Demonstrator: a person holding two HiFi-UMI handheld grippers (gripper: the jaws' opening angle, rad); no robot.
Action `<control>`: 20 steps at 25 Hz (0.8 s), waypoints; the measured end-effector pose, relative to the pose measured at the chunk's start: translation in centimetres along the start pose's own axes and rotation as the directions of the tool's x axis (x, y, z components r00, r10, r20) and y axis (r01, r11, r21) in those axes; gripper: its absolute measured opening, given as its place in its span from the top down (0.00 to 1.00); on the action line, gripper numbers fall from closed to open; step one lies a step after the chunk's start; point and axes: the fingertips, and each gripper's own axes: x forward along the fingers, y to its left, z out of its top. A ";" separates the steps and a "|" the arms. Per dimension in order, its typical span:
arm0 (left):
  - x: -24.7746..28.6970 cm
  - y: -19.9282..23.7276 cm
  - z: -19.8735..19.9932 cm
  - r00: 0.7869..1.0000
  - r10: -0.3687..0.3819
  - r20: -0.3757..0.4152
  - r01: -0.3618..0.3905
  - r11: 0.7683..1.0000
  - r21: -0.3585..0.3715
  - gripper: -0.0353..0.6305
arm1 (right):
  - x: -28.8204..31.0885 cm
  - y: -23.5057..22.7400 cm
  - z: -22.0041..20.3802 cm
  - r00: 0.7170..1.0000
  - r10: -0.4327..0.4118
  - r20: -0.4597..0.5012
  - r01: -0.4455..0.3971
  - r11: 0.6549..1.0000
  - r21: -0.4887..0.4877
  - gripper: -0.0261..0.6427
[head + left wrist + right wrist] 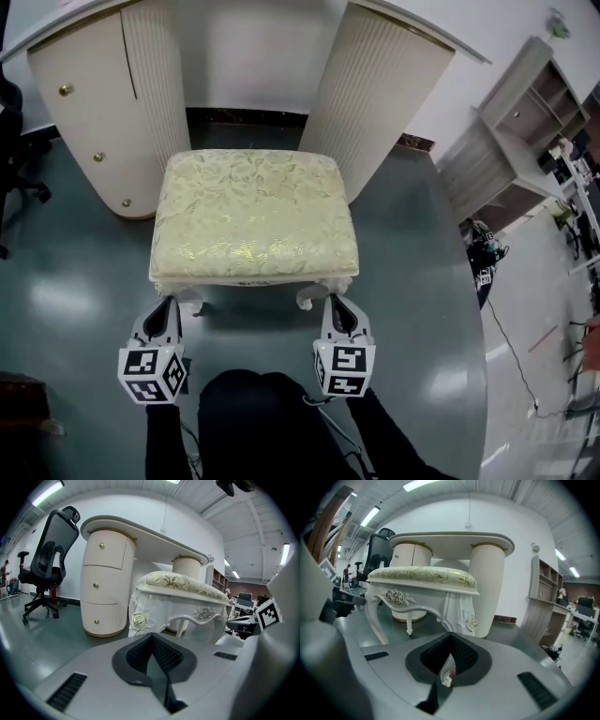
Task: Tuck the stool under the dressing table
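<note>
Stool at dressing table, not tucked under.
The stool [253, 217] is seen on the floor [412, 281], at the gap between the pedestals of the dressing table [89, 112]. The left claw [169, 303] and right claw [337, 302] are held narrow, nearly closed, just beside its near legs.
</note>
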 end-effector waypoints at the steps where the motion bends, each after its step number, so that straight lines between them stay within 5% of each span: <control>1: 0.0 0.0 0.0 1.000 0.000 0.000 0.000 1.000 -0.005 0.94 | 0.1 -0.4 -0.1 1.000 -0.017 -0.010 0.017 1.000 -0.007 0.95; 20: 1.6 -0.1 -1.5 1.000 -0.014 0.003 0.014 1.000 -0.026 0.94 | 1.9 -1.0 -1.2 0.996 -0.092 -0.016 0.092 0.996 0.002 0.95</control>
